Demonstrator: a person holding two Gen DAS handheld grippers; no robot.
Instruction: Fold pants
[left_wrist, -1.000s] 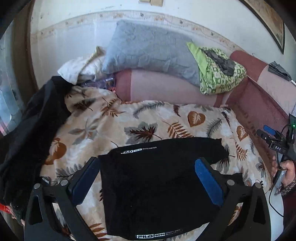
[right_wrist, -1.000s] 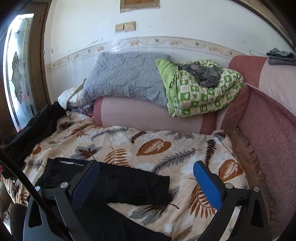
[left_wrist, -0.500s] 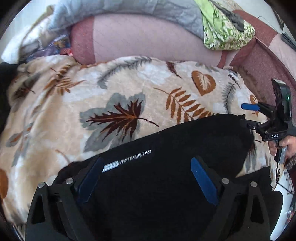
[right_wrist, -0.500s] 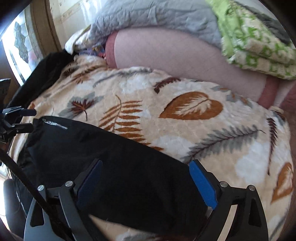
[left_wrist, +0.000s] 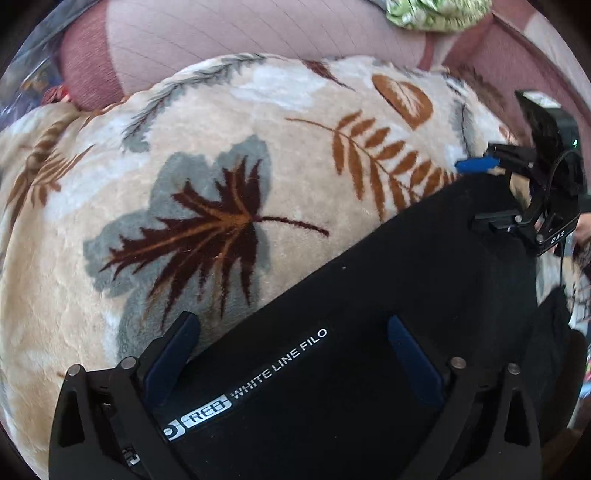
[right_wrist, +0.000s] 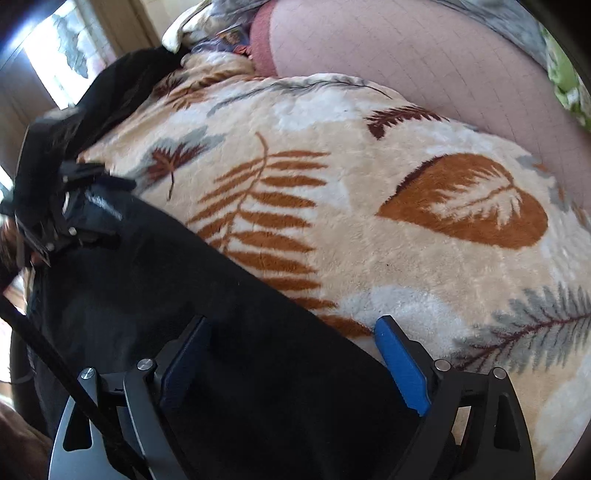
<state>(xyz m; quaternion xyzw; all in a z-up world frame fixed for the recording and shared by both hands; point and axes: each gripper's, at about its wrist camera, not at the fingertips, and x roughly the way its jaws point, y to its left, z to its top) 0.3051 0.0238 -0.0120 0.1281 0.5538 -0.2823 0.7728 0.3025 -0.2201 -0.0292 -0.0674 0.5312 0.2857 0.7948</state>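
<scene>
The black pants (left_wrist: 369, 332) lie flat on the leaf-print blanket (left_wrist: 184, 147). Both claws, left gripper (left_wrist: 291, 354) and right gripper (right_wrist: 295, 354), gape open above the far edge. Soft, light, floppy cloth; pinch that edge.

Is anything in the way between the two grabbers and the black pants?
Nothing visible is. The black pants lie bare on the leaf-patterned blanket. The left gripper and right gripper stand open right over the cloth, with only pants fabric showing between their fingers.
</scene>
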